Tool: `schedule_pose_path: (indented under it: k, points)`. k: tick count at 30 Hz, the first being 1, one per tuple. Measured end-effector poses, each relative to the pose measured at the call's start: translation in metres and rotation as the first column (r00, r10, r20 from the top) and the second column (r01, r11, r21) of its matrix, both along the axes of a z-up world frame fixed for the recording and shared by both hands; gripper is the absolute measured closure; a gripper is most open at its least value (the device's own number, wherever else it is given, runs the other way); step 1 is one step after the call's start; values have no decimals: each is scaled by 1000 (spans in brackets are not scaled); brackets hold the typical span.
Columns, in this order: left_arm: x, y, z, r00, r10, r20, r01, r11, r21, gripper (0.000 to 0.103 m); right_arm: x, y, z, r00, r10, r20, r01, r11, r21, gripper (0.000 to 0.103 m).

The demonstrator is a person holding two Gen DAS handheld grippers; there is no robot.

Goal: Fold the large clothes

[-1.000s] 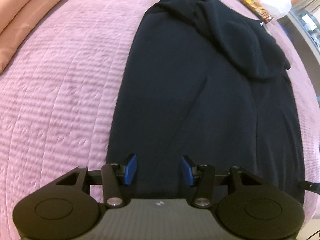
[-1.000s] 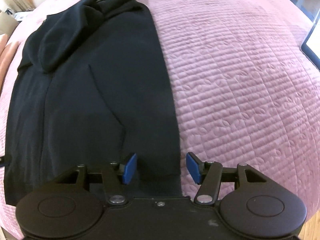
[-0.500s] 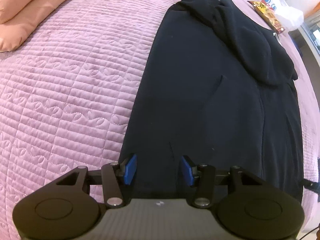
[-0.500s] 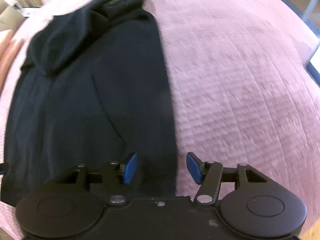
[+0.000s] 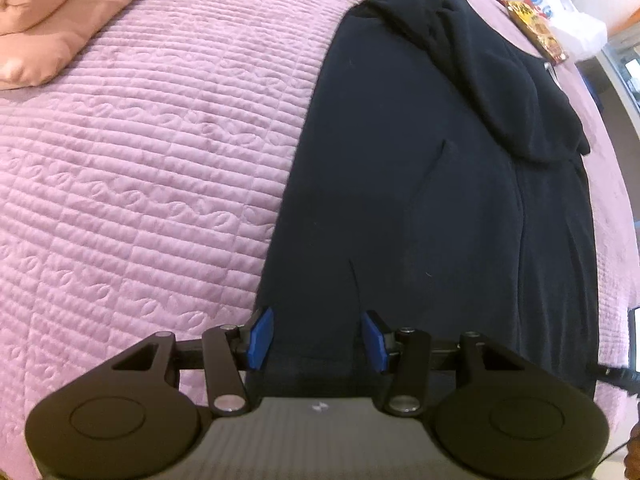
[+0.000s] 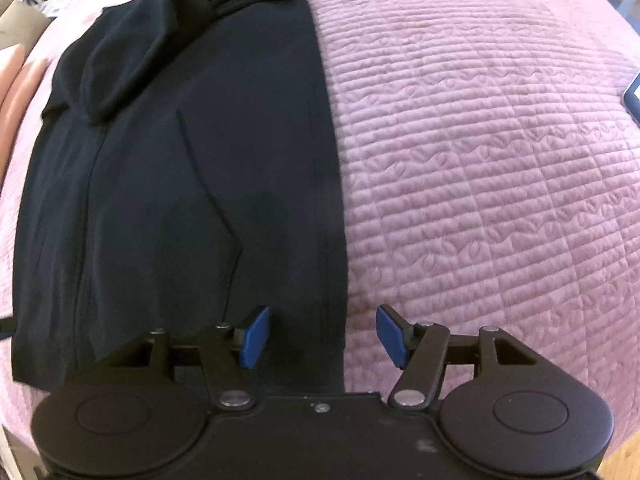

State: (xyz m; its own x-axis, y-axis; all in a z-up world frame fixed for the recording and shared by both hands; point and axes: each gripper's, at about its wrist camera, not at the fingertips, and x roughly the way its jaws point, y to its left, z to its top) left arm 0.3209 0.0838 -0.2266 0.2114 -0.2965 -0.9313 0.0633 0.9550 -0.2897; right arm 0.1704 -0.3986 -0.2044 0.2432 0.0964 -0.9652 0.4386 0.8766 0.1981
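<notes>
A long black garment [image 5: 420, 168] lies flat along a pink quilted bed, folded into a narrow strip with a bunched part at its far end. It also shows in the right wrist view [image 6: 192, 160]. My left gripper [image 5: 317, 338] is open, its blue pads straddling the near left corner of the garment's hem. My right gripper [image 6: 322, 334] is open over the near right corner, its left pad above the cloth and its right pad above the quilt.
The pink quilt [image 5: 140, 180] covers the bed [image 6: 500, 140]. Peach pillows [image 5: 48, 28] lie at the far left. A white plastic bag [image 5: 568, 20] and a snack packet [image 5: 536, 28] sit at the far right. A dark tablet edge [image 6: 634, 96] shows at the right.
Both grippers have dropped lower and closer to the garment's near hem. The left one shifted toward the left edge, the right one toward the right edge. Both stayed open.
</notes>
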Motion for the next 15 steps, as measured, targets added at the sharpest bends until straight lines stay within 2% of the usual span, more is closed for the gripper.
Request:
schedule_pose_path:
  k: [7,10,12,15]
  points:
    - [-7,23,-1,996,53,-72,-53,999,10,42,-10,4,-12,999,4,-33,-2,998,56,29]
    - [-8,28,-13,989,59,-138,-66,997,-45,35,-11,6,-13,1000,6,-31,-4,998,57,27]
    - [-8,28,-24,980,52,-191,-71,993,-93,35,-11,5,-13,999,11,-31,-9,998,62,27]
    - [-7,25,-29,982,48,-182,-70,991,-117,25,-11,4,-13,999,18,-41,-15,997,74,27]
